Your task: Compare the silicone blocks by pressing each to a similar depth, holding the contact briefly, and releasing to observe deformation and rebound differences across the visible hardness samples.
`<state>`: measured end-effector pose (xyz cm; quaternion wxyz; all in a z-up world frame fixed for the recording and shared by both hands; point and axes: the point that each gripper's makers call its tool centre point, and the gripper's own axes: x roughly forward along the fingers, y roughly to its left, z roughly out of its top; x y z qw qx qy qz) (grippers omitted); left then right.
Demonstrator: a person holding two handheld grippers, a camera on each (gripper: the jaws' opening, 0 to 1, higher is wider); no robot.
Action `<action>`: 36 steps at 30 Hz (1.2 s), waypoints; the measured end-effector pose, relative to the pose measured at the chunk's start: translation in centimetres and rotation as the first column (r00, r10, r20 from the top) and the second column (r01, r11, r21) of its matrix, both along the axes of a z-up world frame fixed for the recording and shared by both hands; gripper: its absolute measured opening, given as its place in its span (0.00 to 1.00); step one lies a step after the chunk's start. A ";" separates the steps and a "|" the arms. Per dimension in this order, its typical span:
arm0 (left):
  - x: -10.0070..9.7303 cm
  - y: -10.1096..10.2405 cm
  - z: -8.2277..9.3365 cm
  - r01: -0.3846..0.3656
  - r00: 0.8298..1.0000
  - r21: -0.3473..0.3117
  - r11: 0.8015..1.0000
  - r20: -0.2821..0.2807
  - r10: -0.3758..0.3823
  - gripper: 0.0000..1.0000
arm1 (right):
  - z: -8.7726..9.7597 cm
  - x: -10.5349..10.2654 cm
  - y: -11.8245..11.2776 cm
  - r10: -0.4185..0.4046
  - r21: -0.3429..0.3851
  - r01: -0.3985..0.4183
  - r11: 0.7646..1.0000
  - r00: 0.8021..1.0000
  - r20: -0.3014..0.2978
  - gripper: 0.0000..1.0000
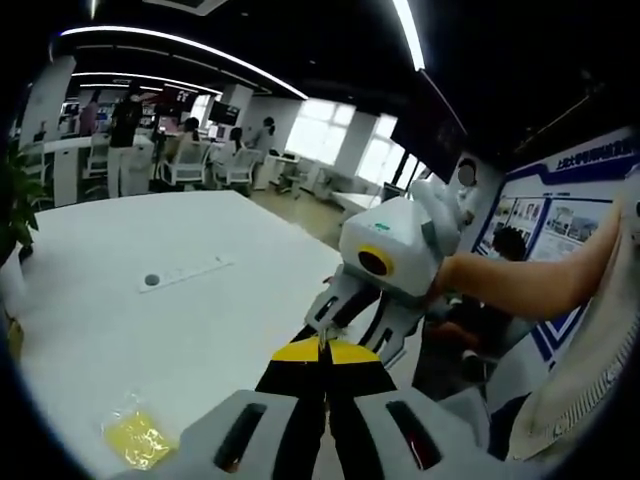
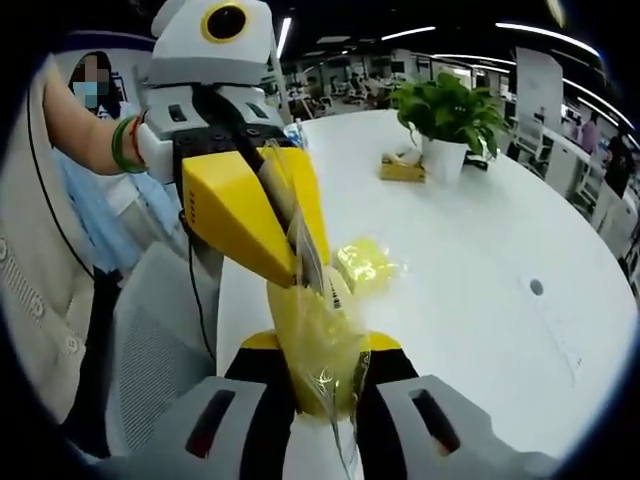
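So at this point I wasn't pressing anything yet, as far as I could judge; it looked more like the unpacking stage. In the right gripper view, my right gripper [image 2: 322, 400] had its jaws closed narrow on the lower end of a clear crinkly plastic bag with a yellow silicone block inside [image 2: 322, 335], and the left gripper [image 2: 275, 225] came in from the upper left with its yellow jaw tips pinched on the top edge of that same bag, so both were gripping it, held up above the near edge of the round white table [image 2: 480, 230]. A second yellow silicone block in a clear wrapper [image 2: 366, 262] lay on the table just behind the one I held; the left gripper view showed one lying near the table's edge too [image 1: 138, 438]. Farther back sat a green potted plant in a white pot [image 2: 447, 125] with a small yellow box [image 2: 402, 166] beside it. In the left gripper view my own jaws [image 1: 324, 352] met tip to tip with the other gripper. My guess was the next move called for pulling the bag open or sliding the block out, then setting it flat on the table before any pressing could start. How hard either sample was, I couldn't tell.
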<state>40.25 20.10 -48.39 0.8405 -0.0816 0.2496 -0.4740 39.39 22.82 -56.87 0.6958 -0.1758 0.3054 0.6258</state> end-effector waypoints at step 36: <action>-0.1 0.2 -0.1 -0.011 1.000 0.003 1.000 -0.004 0.011 0.00 | -0.4 0.0 0.4 0.026 -0.013 -0.025 1.000 0.999 0.027 0.28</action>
